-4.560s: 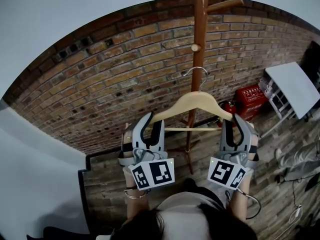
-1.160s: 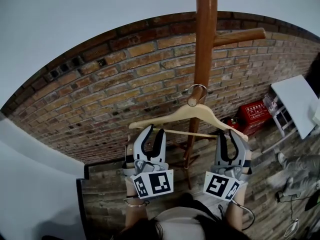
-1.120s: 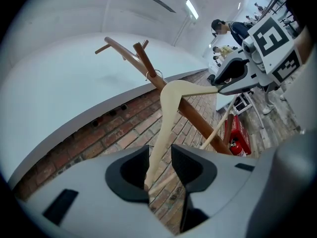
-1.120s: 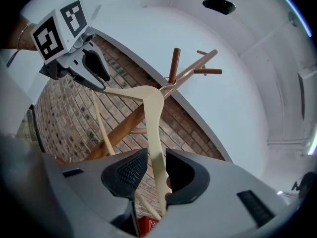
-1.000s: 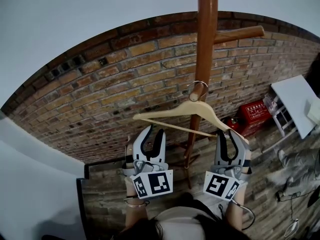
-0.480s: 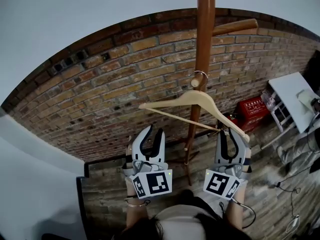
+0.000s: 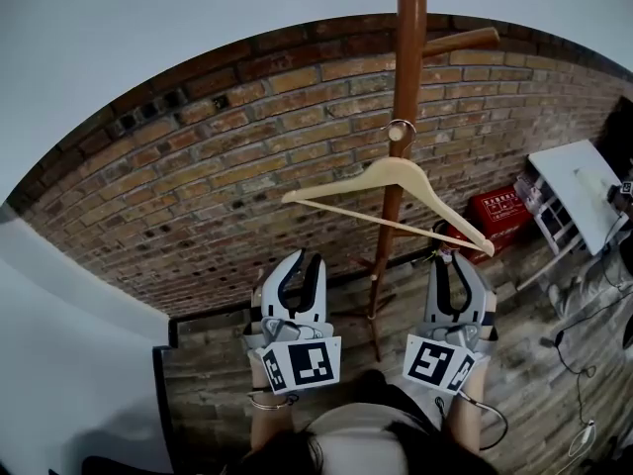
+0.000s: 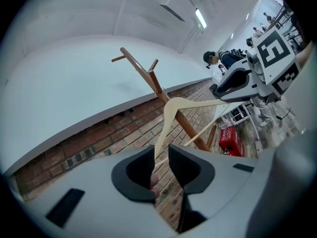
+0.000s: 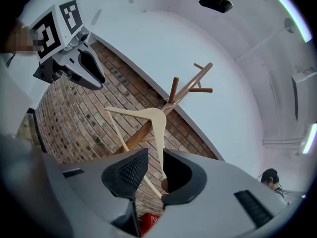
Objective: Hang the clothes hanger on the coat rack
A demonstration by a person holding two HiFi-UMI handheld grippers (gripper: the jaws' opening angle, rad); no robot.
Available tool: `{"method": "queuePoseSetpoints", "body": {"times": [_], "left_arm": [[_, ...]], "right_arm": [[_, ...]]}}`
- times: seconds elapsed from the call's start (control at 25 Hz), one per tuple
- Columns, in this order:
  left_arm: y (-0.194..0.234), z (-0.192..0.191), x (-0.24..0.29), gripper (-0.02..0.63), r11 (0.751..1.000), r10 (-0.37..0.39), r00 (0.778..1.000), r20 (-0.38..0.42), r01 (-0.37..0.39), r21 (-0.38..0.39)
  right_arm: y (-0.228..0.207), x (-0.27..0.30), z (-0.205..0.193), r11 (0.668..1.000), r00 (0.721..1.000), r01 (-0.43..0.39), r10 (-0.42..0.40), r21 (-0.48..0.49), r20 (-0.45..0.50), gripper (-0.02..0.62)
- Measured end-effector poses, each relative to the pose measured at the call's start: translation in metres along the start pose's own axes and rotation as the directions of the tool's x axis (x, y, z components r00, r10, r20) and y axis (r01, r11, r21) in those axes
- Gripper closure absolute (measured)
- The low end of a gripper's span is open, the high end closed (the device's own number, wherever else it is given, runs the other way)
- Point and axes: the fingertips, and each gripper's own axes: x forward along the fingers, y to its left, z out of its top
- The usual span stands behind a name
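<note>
Head view shows the hanger [image 7: 394,178] already up on the rack [image 7: 409,57], its wire hook [image 7: 401,127] looped over a short peg on the pole, in front of the brick wall [image 7: 198,181]. It hangs tilted, with the end on the person's left raised and the other end dipping low. The left gripper [image 7: 300,261] sits below and apart from the raised end. Its jaws have just been closing, but a narrow gap is left between them and they grip nothing; the left gripper view only sees the hanger arm through that gap, farther ahead. The right gripper [image 7: 457,263] has its jaws spread, and the right gripper view shows the low end of the hanger standing in the gap. The pads do not look pressed on it, though whether it brushes one side is not clear. The hanging itself looks done, so the step in hand is most likely the release and backing away. The next move calls for drawing the right gripper straight back, jaws kept wide, so the low end slips out without being dragged or the hook tugged off its peg, and the hanger can swing level.
</note>
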Motion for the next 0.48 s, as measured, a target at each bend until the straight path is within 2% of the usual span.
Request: {"method": "queuePoseSetpoints", "body": {"times": [0.48], "left_arm": [[-0.007,0.004,-0.042,0.541,0.998,-0.040,0.999,0.028,0.041,-0.050]], "right_arm": [[0.011,-0.044,0.005,0.998,1.000,-0.017,0.018,0.060,-0.016,0.519]]}}
